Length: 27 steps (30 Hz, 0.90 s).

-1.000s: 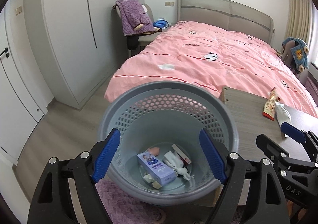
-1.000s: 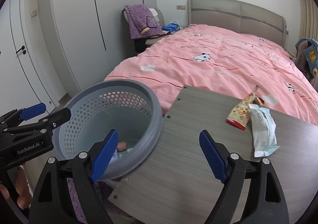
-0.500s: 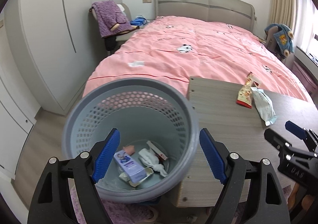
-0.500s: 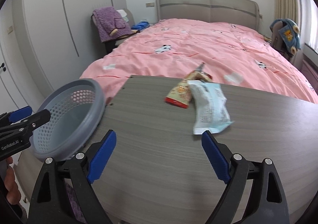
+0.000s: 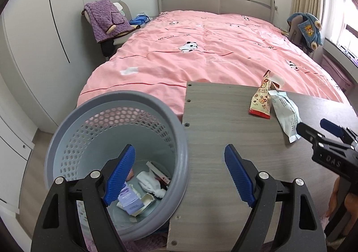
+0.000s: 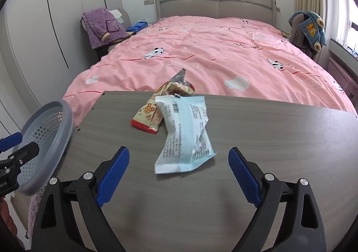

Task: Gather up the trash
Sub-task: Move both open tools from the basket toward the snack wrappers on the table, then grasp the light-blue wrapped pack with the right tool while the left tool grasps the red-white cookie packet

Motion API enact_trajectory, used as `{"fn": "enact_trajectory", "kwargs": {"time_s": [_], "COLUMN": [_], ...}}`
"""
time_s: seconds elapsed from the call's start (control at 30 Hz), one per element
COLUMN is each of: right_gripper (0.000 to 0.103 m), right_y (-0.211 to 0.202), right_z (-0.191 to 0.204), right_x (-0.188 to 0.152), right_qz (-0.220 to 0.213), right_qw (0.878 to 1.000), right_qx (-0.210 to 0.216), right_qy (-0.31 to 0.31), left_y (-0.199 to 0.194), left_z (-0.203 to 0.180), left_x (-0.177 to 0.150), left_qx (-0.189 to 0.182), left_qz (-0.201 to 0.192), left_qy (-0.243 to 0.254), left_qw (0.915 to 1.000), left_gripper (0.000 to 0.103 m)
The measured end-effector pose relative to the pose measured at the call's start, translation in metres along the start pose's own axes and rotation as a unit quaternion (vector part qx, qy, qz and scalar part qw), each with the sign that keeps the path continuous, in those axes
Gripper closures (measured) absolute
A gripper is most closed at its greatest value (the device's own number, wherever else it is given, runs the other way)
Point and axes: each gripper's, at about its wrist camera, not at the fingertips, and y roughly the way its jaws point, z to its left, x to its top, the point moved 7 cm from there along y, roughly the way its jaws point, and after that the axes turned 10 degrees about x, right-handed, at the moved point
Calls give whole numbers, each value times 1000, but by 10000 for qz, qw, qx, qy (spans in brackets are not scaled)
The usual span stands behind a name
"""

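I see a tabletop (image 6: 257,140) of grey wood-grain laminate with a matt finish. The pale blue wrapper (image 6: 185,138) looks like thin, crinkled plastic film with a slight sheen; the red-edged snack wrapper (image 6: 150,115) is glossy foil-like film. The wastebasket (image 5: 73,140) is smooth grey moulded plastic, perforated around its wall. On my right hand-held gripper (image 6: 179,178), the arms are matt black plastic with bright metal screws, and the blue fingertips (image 6: 243,176) are ribbed. The bed cover (image 6: 212,55) is soft pink cloth.
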Motion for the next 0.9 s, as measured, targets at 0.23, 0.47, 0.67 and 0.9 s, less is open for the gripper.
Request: {"fn": "enact_trajectory", "kwargs": {"time_s": [0.23, 0.47, 0.67, 0.9], "right_gripper": [8, 8, 36, 54], "right_y": [26, 46, 56, 46], "right_z": [-17, -29, -29, -37], "right_x": [15, 19, 16, 18], "right_qz": [223, 390, 576, 437], "right_qw": [9997, 9991, 9983, 9981], "right_qx": [-104, -130, 78, 328], "right_qy": [10, 42, 83, 286], "left_y": [19, 35, 45, 53], "left_z": [-16, -34, -44, -61], "left_x": [13, 20, 26, 37], "left_qx": [-21, -89, -85, -154], "left_qz": [116, 217, 270, 300], "left_qy": [65, 150, 203, 265], "left_qw": [9999, 9996, 9994, 9991], "left_gripper": [24, 24, 24, 24]}}
